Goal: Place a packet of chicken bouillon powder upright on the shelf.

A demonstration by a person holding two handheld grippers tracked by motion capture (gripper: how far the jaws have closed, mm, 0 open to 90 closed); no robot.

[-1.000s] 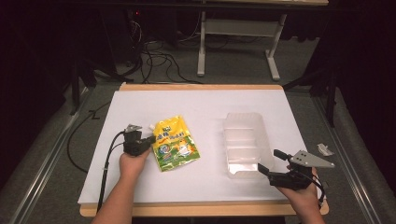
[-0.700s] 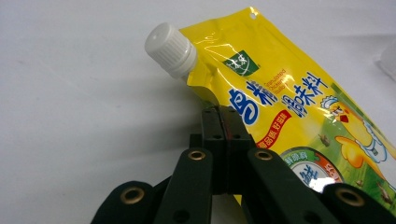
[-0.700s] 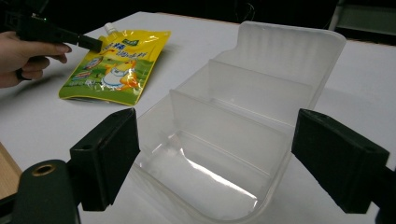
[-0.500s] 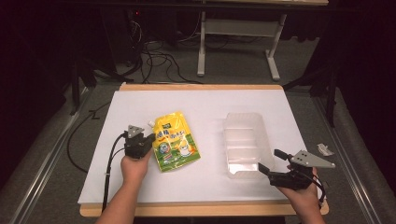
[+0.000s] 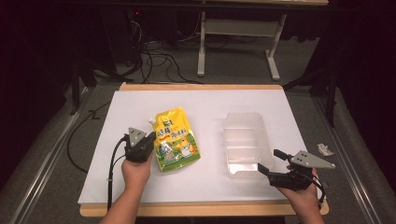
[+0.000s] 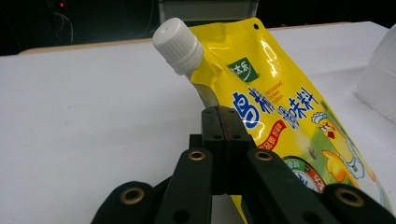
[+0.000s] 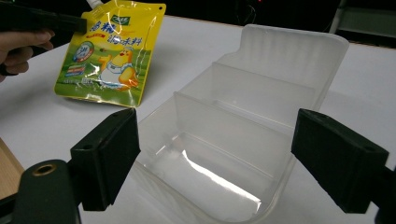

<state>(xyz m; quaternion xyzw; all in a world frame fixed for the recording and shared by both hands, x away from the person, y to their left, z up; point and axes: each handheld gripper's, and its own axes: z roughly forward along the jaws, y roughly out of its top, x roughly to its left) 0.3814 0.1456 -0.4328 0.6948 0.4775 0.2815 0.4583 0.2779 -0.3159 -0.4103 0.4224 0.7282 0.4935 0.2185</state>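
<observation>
A yellow spouted pouch (image 5: 176,140) lies on the white table (image 5: 210,100), left of centre, its white cap (image 5: 152,121) at the far left corner. My left gripper (image 5: 150,138) is shut on the pouch's left edge; in the left gripper view the jaws (image 6: 224,123) pinch the pouch (image 6: 280,102) just below the cap (image 6: 177,44). A clear divided plastic tray (image 5: 243,116) sits right of centre. My right gripper (image 5: 268,161) is open at the tray's near end, and in the right gripper view it (image 7: 224,156) spans the tray (image 7: 289,39) without touching it. The pouch (image 7: 112,60) shows beyond.
The table's wooden front edge (image 5: 201,209) runs just below both hands. A small crumpled scrap (image 5: 323,149) lies off the table's right side. Cables and a desk frame (image 5: 236,28) stand on the floor behind the table.
The left gripper and pouch have shifted slightly, and the pouch has turned a little straighter on the table. The right gripper has stayed in place, open.
</observation>
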